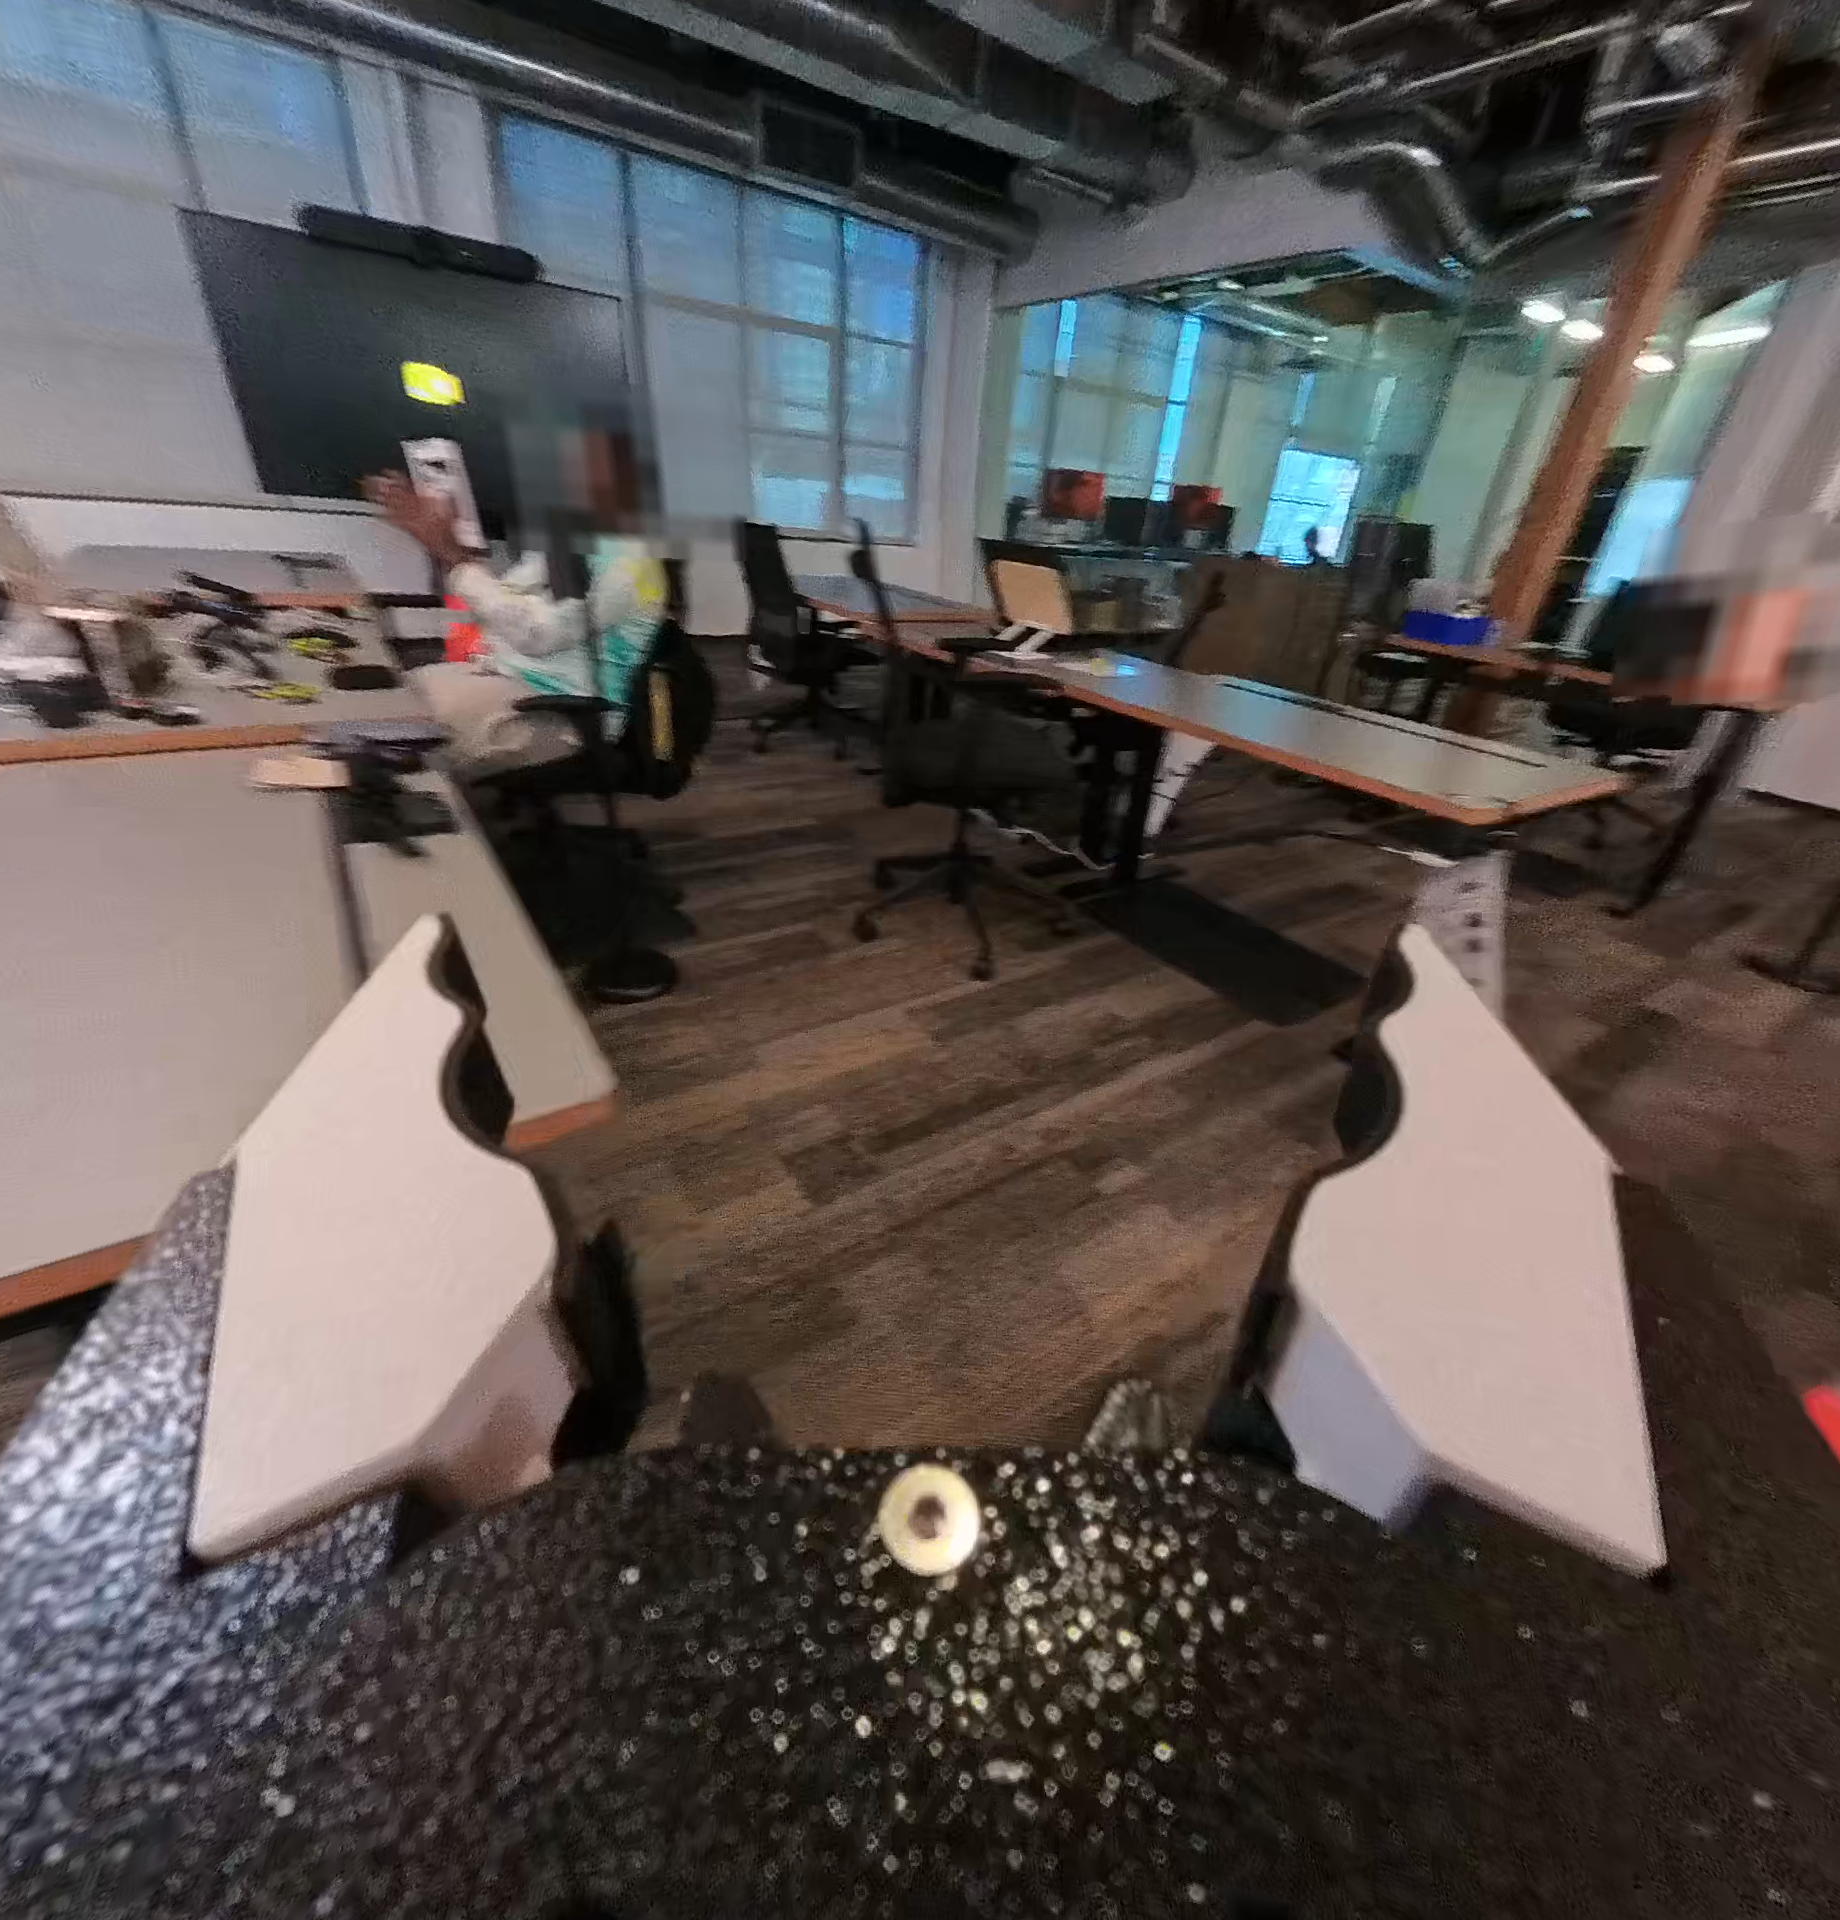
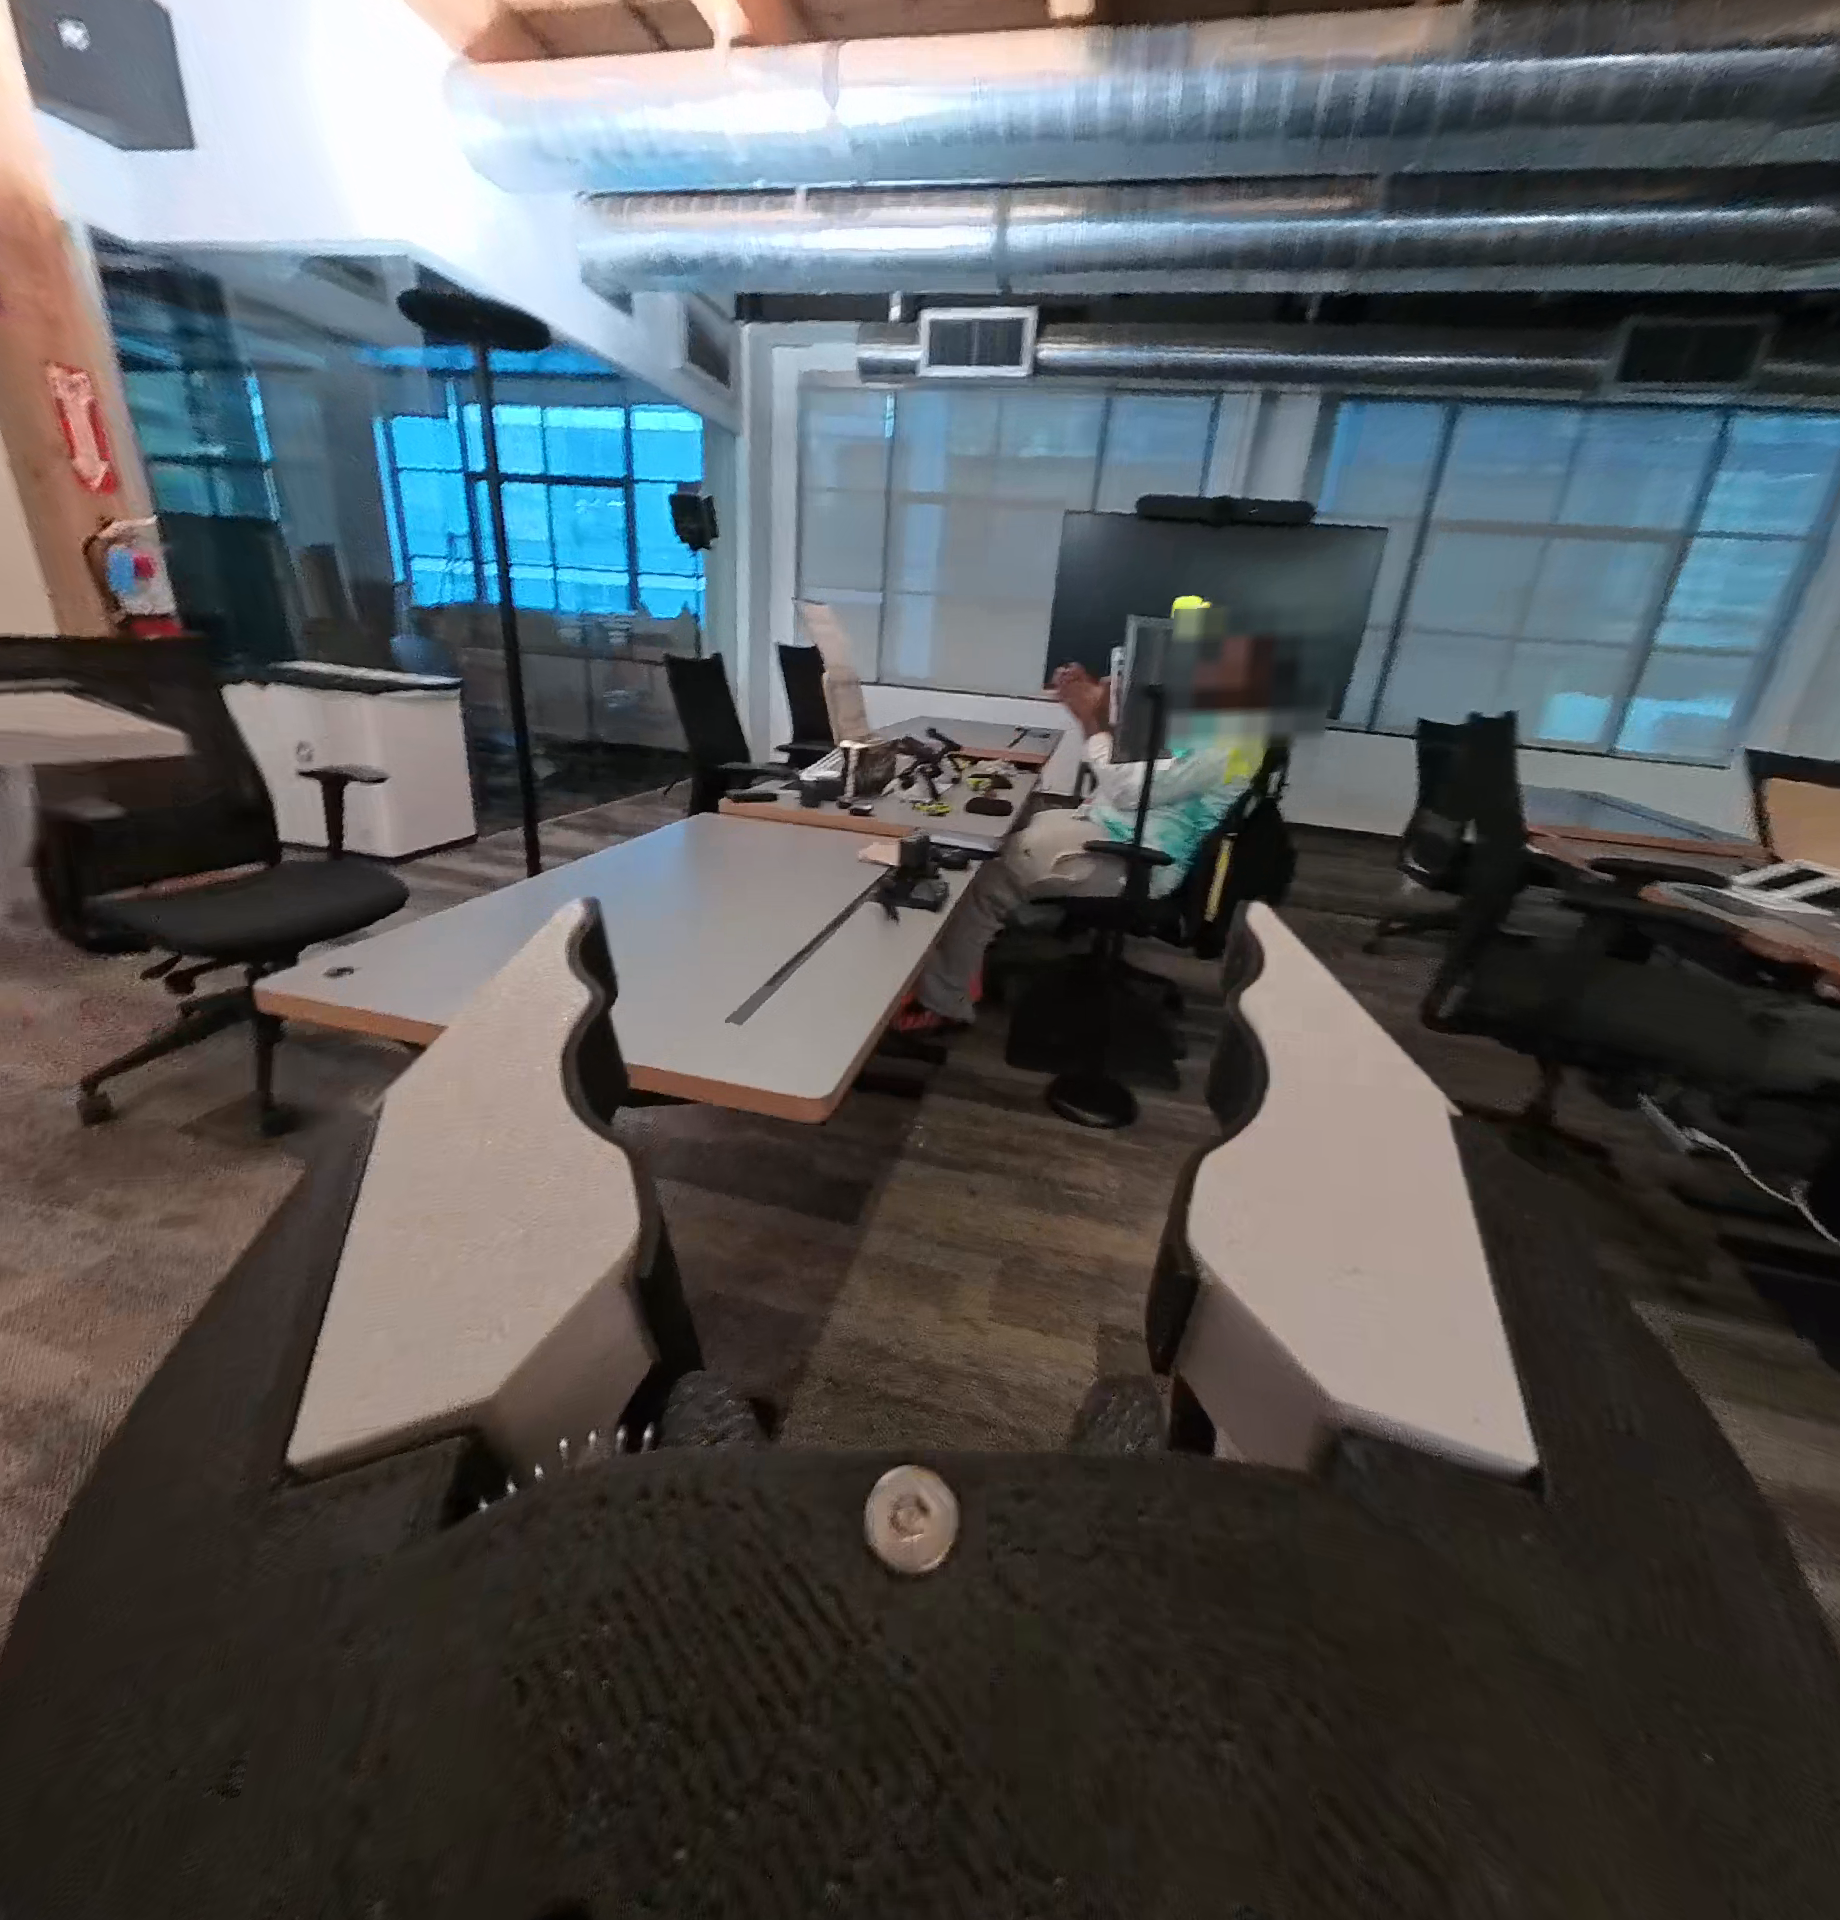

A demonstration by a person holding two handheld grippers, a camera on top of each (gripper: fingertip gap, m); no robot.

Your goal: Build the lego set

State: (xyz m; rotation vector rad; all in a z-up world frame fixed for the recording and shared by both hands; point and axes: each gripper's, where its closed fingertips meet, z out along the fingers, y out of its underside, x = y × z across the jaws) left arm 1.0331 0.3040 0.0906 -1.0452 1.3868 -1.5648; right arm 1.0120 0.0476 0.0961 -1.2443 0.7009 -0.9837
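Left wrist view: the left gripper (image 1: pixel 921 935) is held in the air above the wood-look floor (image 1: pixel 947 1143), its two white fingers (image 1: pixel 376 1195) spread wide with only air between them. It touches nothing. Nearest to it, at 9 o'clock, is the corner of a grey table (image 1: pixel 147 987) with an orange edge; the left finger overlaps that corner in the picture, though contact cannot be judged. At 11 o'clock a seated person (image 1: pixel 552 623) in a black chair raises a hand beside a farther table scattered with small dark items (image 1: pixel 220 634). At 12 o'clock stands an unoccupied black office chair (image 1: pixel 957 769), and at 1 o'clock a long dark table (image 1: pixel 1311 727). The picture is motion-blurred.

Right wrist view: the right gripper (image 2: pixel 916 914) likewise hangs clear of everything, fingers (image 2: pixel 500 1195) parted and nothing between them, somewhat less widely spread than the left pair. Straight ahead at 12 o'clock lies the grey table (image 2: pixel 635 935), bare but for a small black device (image 2: pixel 916 883) near its far end. The seated person (image 2: pixel 1134 821) is at 1 o'clock. A black office chair (image 2: pixel 220 894) stands at 10 o'clock, further chairs (image 2: pixel 1498 883) at 3 o'clock. A dark wall screen (image 2: pixel 1217 603) hangs behind the person.
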